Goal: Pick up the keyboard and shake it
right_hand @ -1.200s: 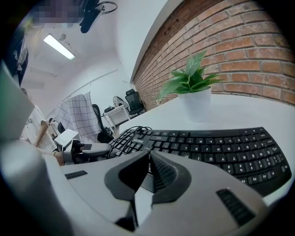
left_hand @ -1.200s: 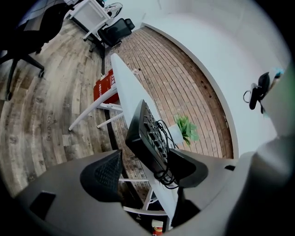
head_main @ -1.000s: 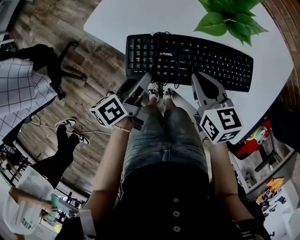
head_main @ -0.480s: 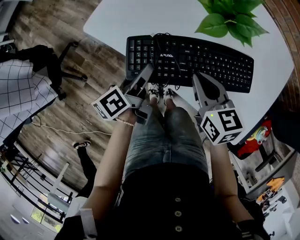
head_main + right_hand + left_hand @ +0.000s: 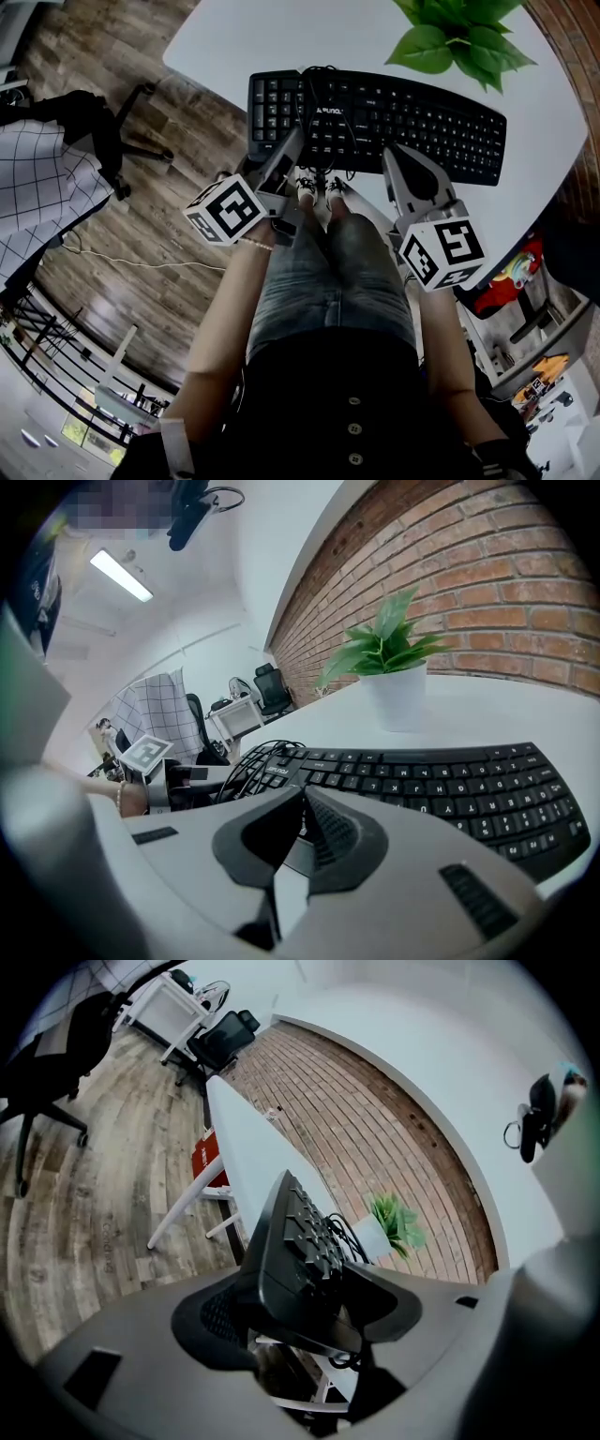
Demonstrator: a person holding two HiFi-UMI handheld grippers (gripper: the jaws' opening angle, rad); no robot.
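A black curved keyboard (image 5: 394, 117) lies at the near edge of a white table (image 5: 253, 33), its cable coiled on top (image 5: 323, 94). My left gripper (image 5: 292, 142) reaches its front left corner. In the left gripper view the keyboard's end (image 5: 300, 1241) fills the gap between the jaws of the left gripper (image 5: 305, 1314), which are shut on it. My right gripper (image 5: 394, 152) rests at the front edge near the middle. In the right gripper view the right gripper (image 5: 302, 791) has its tips shut together, with the keys (image 5: 450, 780) just beyond them and nothing seen between.
A potted green plant (image 5: 455, 37) stands behind the keyboard at the table's far right. A black office chair (image 5: 103, 131) and a checked cloth (image 5: 42, 178) are on the wooden floor to the left. The person's legs and shoes (image 5: 319, 187) are under the table's edge.
My left gripper has risen from beside the person's knee to the keyboard's front left corner. The right gripper has stayed put. A person walking at the lower left has gone from view.
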